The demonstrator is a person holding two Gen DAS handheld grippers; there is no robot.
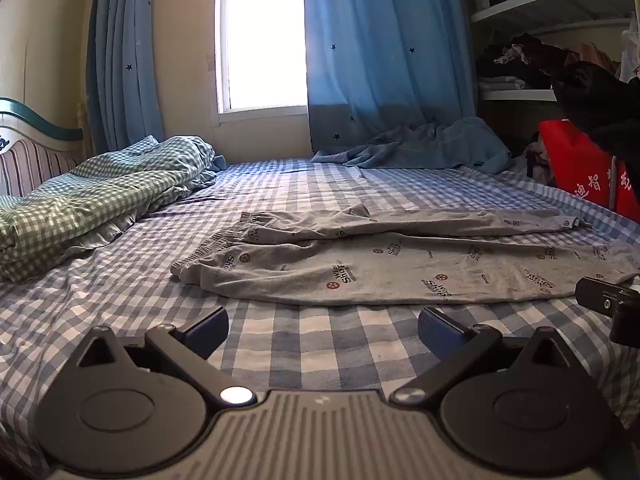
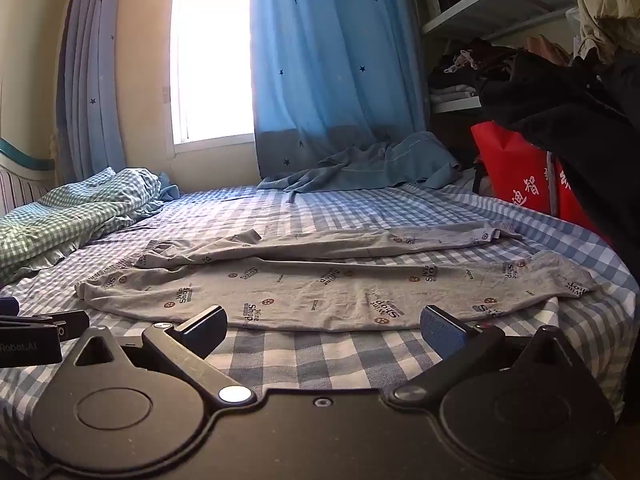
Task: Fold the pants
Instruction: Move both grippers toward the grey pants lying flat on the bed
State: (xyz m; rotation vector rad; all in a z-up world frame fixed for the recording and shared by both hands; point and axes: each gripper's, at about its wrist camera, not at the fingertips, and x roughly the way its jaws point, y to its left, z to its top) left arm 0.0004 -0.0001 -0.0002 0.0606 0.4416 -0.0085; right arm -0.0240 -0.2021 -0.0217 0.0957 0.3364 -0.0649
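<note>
Though unfolded, grey printed pants (image 1: 400, 264) flat

We see daylight pouring through the window (image 1: 262, 36), blown out to plain white, while the room nearest us sits dimmer. The curtain (image 1: 384, 52) glows blue where light passes through it. Fisheye bending curves walls and shelves (image 2: 496, 4), and dark vignetting cuts the corners. Focus stays fairly sharp.

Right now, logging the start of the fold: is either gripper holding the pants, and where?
Nothing is held. The left gripper and right gripper are both open, short of the grey pants.
</note>
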